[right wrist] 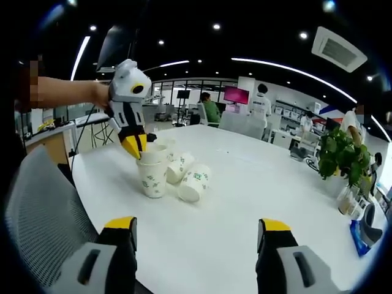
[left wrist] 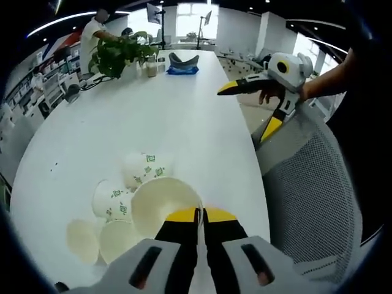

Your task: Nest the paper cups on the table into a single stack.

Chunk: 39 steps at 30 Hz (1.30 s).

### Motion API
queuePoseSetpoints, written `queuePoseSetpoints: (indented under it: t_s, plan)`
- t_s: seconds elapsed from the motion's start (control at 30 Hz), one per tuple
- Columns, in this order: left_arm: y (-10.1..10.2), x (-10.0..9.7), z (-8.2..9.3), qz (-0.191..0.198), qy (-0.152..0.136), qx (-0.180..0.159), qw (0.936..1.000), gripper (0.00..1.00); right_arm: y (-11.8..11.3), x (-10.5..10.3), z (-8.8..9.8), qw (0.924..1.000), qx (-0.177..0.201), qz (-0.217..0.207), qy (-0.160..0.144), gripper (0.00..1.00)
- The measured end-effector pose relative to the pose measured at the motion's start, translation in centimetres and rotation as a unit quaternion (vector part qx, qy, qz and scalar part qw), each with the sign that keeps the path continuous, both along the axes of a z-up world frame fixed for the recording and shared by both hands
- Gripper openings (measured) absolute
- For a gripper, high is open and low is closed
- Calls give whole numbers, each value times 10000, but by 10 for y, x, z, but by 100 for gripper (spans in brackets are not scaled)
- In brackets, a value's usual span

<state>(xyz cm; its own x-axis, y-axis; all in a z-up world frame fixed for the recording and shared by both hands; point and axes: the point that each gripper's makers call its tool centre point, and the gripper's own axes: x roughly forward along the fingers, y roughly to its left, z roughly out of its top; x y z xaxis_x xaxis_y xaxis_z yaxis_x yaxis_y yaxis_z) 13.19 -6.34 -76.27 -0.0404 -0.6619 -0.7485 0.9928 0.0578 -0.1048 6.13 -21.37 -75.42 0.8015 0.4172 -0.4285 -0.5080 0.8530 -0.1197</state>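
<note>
We see white paper cups [right wrist: 174, 173] with green printed marks clustered on the white table [right wrist: 245, 202]. At ten o'clock in the right gripper view, our left gripper [right wrist: 136, 146] pinches an upright cup's [right wrist: 152, 173] rim, while the right gripper [right wrist: 197, 240] gapes wide.

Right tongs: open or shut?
Open. The right tongs show two yellow-tipped jaws standing wide apart over the white table, nothing between them.

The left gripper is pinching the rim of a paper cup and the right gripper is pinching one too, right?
Not quite. The left gripper is pinching a paper cup by its rim, but the right gripper holds nothing: in the right gripper view its jaws stand wide apart over the bare table.
</note>
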Motion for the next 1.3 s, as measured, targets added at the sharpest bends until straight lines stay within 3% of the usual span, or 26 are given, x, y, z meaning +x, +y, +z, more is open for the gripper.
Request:
queuePoseSetpoints:
  t_s: [0.43, 0.8, 1.3]
  plan:
    - [-2, -5, -17, -45, 207, 87, 9997, 1, -1, 1, 0, 10000, -7, -16, -4, 82]
    - [-9, -7, -20, -8, 338, 70, 9994, 2, -2, 1, 0, 10000, -14, -34, -3, 82]
    - [-8, -8, -24, -17, 210, 145, 9997, 3, -1, 0, -1, 10000, -10, -32, 8, 82]
